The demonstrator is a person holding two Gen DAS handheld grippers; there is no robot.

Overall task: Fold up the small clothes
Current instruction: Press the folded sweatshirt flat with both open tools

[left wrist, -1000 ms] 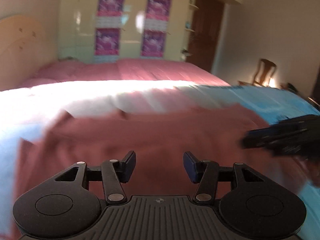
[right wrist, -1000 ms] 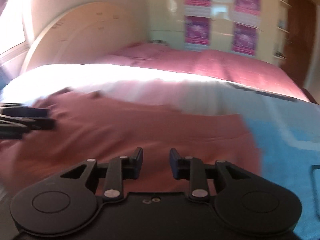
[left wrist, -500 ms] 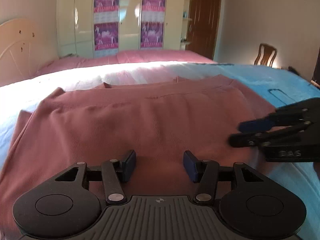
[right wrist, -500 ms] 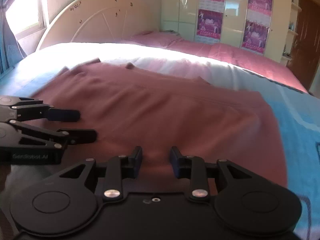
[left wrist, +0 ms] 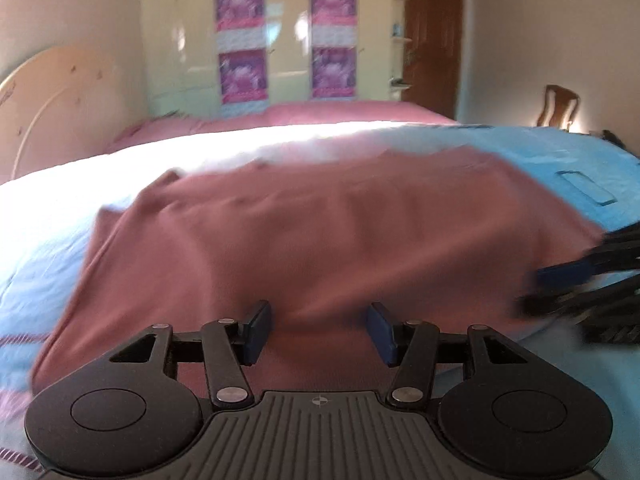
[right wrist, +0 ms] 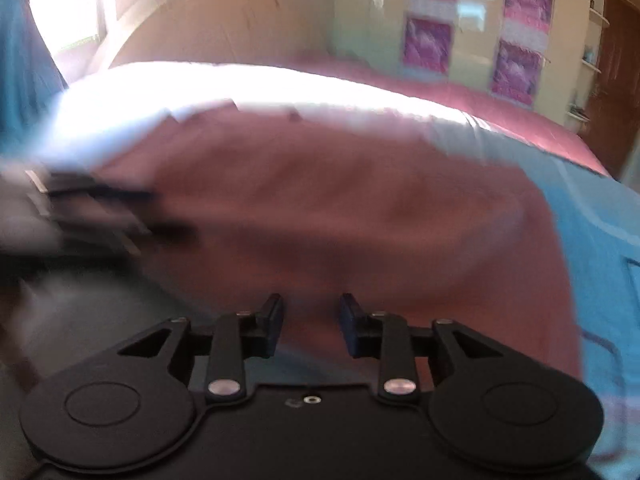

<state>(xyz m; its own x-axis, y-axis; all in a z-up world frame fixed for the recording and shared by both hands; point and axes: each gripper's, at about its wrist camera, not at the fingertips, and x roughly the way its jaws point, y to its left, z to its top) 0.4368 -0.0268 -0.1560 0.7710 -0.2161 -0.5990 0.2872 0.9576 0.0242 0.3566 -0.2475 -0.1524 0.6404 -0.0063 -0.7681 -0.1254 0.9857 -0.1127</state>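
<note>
The garment (left wrist: 320, 240), a dusty-pink cloth, lies spread flat on the blue sheet (left wrist: 580, 152) of the bed, its near hem just ahead of both grippers. The left gripper (left wrist: 319, 334) holds its fingers fairly wide with nothing between them, while the right gripper (right wrist: 311, 330) has just been closing, its fingers narrow and also empty. Beyond stand a cream headboard (left wrist: 52, 96), a wardrobe (left wrist: 280, 40) with purple posters and a brown door (left wrist: 434, 40).

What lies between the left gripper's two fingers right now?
In the left wrist view, the near edge of the pink garment lies between the open fingers of the left gripper; the pads stand clear of it.
</note>
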